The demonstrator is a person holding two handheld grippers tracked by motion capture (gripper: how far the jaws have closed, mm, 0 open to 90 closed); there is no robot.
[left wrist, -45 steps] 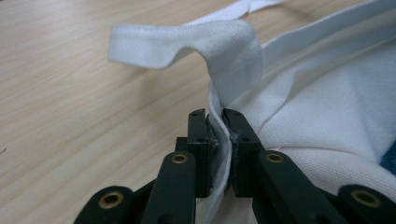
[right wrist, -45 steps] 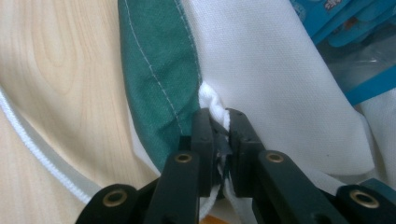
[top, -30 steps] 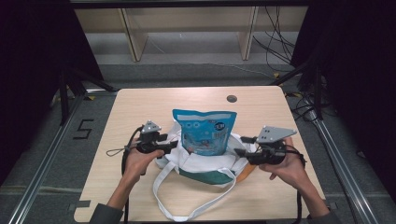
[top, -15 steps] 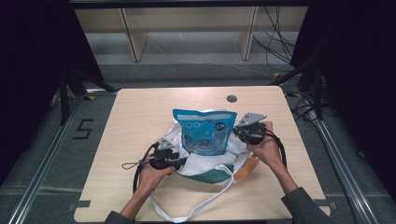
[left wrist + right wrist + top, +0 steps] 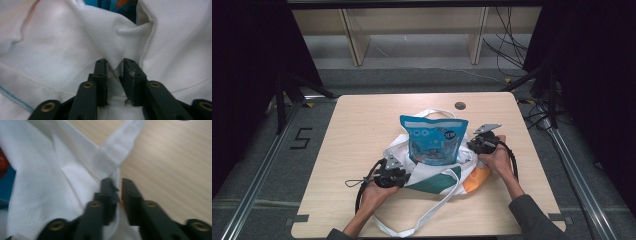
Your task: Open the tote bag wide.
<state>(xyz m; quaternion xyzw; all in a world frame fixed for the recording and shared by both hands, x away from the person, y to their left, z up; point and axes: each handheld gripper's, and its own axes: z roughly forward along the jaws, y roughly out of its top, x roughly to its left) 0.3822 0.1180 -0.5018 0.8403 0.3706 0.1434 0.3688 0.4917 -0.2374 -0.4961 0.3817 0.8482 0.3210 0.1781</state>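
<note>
A blue snack pouch point(image 5: 434, 140) stands upright inside a white tote bag point(image 5: 428, 171) with green and orange panels, in the middle of the wooden table point(image 5: 362, 120). My left gripper point(image 5: 405, 176) is at the bag's near-left rim; its own view shows my left gripper point(image 5: 115, 63) shut on a fold of the white fabric point(image 5: 75, 50). At the bag's right rim is my right gripper point(image 5: 470, 146). In its own view, my right gripper point(image 5: 116, 182) pinches the bag's edge just below where a white strap point(image 5: 120, 147) joins.
One bag strap point(image 5: 417, 222) loops over the table's front edge; another strap point(image 5: 437, 112) lies behind the pouch. A small dark disc point(image 5: 460, 105) sits at the table's back. Cables point(image 5: 507, 55) and wooden shelf legs point(image 5: 354, 40) are beyond the table.
My left gripper moved nearer and in to the bag's left rim. The right moved farther back along the right rim. Both now pinch fabric, and the bag mouth is spread wider.
</note>
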